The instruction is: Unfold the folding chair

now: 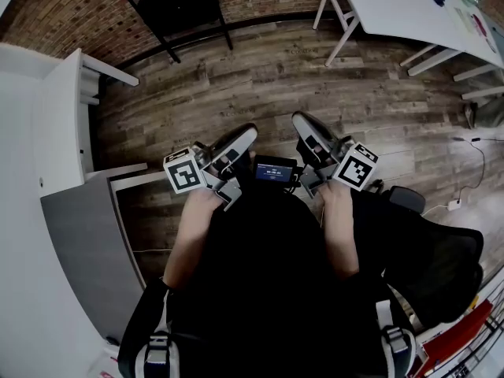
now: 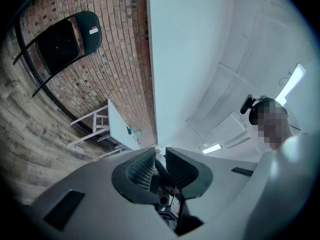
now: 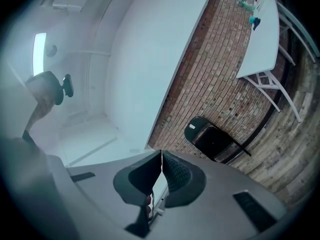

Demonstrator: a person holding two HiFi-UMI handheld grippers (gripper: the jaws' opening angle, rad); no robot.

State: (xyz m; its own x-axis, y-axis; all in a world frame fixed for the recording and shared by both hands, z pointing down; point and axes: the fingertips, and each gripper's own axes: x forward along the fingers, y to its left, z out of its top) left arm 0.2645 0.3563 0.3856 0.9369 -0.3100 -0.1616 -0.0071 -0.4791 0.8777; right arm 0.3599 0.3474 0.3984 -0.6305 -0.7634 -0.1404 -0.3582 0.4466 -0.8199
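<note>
1. Jaws of the left gripper [image 2: 160, 153] stand slightly apart, nothing between them.
2. Jaws of the right gripper [image 3: 161, 155] are closed together, empty.
3. The folding chair [image 1: 177, 6] leans folded against the brick wall [image 1: 71, 14], well apart from both.

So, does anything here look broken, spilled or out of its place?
Nothing stands out. The folding chair stands folded at the brick wall, not fallen, and the white table is upright with a few small things on it.
</note>
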